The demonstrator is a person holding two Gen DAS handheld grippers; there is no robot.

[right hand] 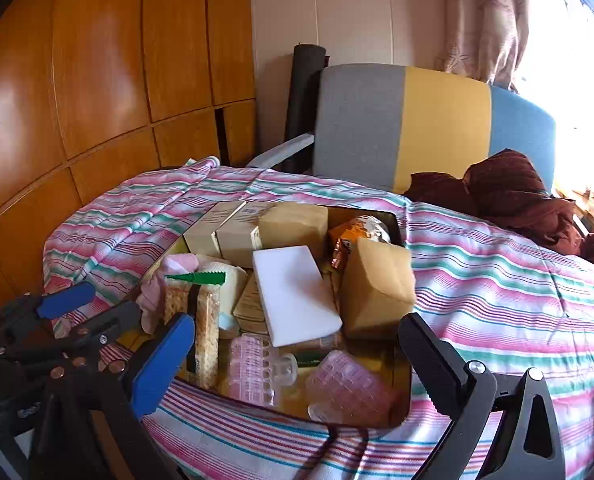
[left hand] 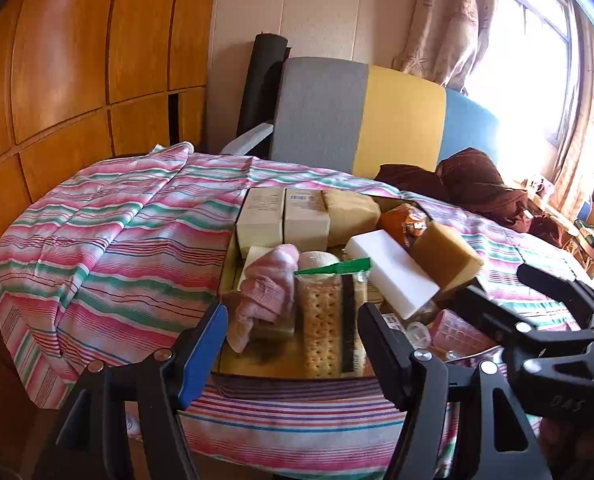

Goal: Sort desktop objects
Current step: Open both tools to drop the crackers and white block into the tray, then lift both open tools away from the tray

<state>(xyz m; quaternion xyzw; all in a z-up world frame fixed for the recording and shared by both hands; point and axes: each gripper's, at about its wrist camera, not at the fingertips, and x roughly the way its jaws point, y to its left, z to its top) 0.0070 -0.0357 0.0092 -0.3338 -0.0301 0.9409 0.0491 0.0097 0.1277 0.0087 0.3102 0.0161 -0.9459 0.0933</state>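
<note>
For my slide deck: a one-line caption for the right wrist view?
Open right gripper hovering over a cluttered tray on a striped cloth.

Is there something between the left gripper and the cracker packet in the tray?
Nothing visible blocks it. The left gripper is open and the cracker packet lies straight ahead between its fingers. The pink cloth lies close on one side and the white block on the other, so the gap is narrow.

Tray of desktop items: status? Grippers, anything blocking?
Left gripper open, empty, short of the tray. Right gripper open, empty. Tray crammed; white block lies loose on top. Nothing blocking.
</note>
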